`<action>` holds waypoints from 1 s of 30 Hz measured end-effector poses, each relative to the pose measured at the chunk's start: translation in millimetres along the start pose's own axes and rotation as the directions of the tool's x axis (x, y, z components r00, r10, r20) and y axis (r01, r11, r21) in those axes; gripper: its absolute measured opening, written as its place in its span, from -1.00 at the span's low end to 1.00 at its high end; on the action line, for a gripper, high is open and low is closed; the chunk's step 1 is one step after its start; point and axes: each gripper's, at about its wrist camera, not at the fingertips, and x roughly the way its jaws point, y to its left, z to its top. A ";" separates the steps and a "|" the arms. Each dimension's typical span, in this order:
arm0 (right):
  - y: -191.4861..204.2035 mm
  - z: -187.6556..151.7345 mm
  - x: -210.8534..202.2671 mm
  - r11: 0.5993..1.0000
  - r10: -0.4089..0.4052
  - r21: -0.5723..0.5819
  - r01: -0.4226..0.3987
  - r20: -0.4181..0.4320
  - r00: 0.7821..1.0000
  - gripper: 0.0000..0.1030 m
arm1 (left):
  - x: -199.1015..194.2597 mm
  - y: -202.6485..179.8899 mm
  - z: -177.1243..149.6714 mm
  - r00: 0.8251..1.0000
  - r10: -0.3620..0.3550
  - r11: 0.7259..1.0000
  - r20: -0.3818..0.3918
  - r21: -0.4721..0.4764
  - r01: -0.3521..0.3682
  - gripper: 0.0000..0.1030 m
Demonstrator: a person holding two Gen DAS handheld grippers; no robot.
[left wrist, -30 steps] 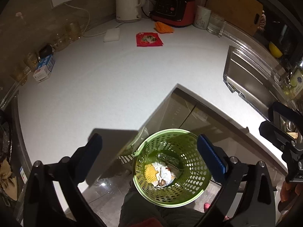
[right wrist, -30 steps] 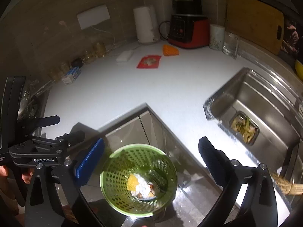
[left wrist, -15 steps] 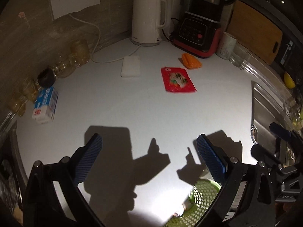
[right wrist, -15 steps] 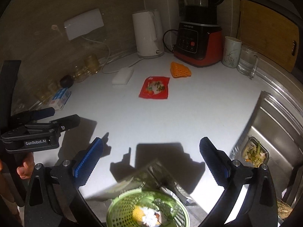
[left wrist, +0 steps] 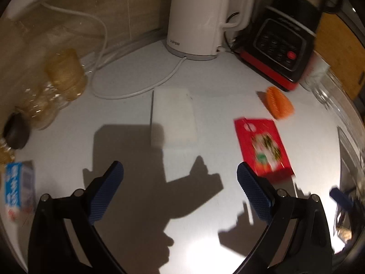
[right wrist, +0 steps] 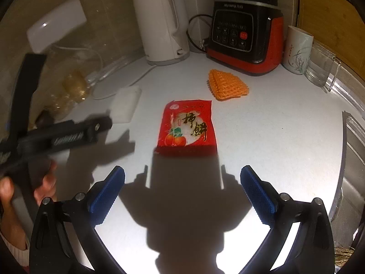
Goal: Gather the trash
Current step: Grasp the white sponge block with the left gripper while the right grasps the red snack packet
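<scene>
A red snack wrapper [right wrist: 187, 126] lies flat on the white counter, straight ahead of my right gripper [right wrist: 182, 187], which is open and empty a little short of it. An orange foam net [right wrist: 227, 84] lies beyond it. My left gripper [left wrist: 180, 182] is open and empty, facing a white pad [left wrist: 173, 116]; the wrapper [left wrist: 262, 146] and foam net [left wrist: 279, 102] are to its right. The left gripper's body [right wrist: 57, 137] shows at the left of the right wrist view. A small blue-and-white carton [left wrist: 19, 187] lies at far left.
A white kettle [right wrist: 159, 25] and a red-and-black blender base [right wrist: 244, 36] stand at the back, with a cup [right wrist: 297, 50] and a glass jug [right wrist: 321, 68] to the right. Glass jars [left wrist: 63, 75] line the left wall. The sink edge [right wrist: 351, 137] is at right.
Both grippers have moved forward from above the green basket on the floor to over the counter. The basket has left both views. The wrapper, pad and foam net are much closer.
</scene>
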 end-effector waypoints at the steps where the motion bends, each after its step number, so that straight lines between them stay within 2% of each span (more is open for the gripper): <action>1: 0.8 2.1 6.9 1.000 -0.008 -0.001 0.008 -0.007 1.000 0.95 | 9.3 0.7 6.5 1.000 -0.001 1.000 -0.006 -0.007 0.001 0.85; 7: -0.7 10.5 40.5 0.999 -0.018 0.025 0.019 -0.042 0.999 0.95 | 56.7 -0.6 33.5 0.999 0.031 1.000 -0.038 0.002 -0.031 0.85; 13: -6.2 23.4 66.7 0.999 -0.029 0.043 0.032 -0.061 0.998 0.95 | 79.6 1.9 45.4 0.998 0.011 1.000 -0.069 -0.019 -0.012 0.83; 15: -7.1 29.5 73.6 0.998 -0.032 0.048 0.035 -0.063 0.998 0.95 | 83.2 0.0 47.6 0.997 0.014 1.000 -0.075 -0.015 -0.015 0.65; 16: -6.6 32.6 76.4 0.998 -0.034 0.048 0.037 -0.062 0.997 0.95 | 84.3 -2.0 48.7 0.997 0.038 0.999 -0.068 0.000 -0.038 0.56; 18: -5.0 37.6 80.4 0.998 -0.040 0.045 0.043 -0.062 0.997 0.95 | 85.4 -5.1 50.5 0.995 0.076 0.997 -0.060 0.033 -0.074 0.27; 20: -3.1 42.3 84.5 0.998 -0.042 0.042 0.045 -0.061 0.997 0.95 | 85.7 -6.2 53.5 0.996 0.064 0.997 -0.059 0.052 -0.061 0.15; 25: 3.2 50.5 95.7 0.998 -0.052 0.037 0.055 -0.061 0.997 0.95 | 79.6 4.0 54.5 0.997 0.063 0.998 -0.045 0.030 -0.062 0.14; 30: 11.1 55.8 110.3 0.996 -0.081 0.025 0.083 -0.069 0.994 0.95 | 54.0 13.5 49.7 0.998 0.068 0.997 0.000 0.030 -0.068 0.14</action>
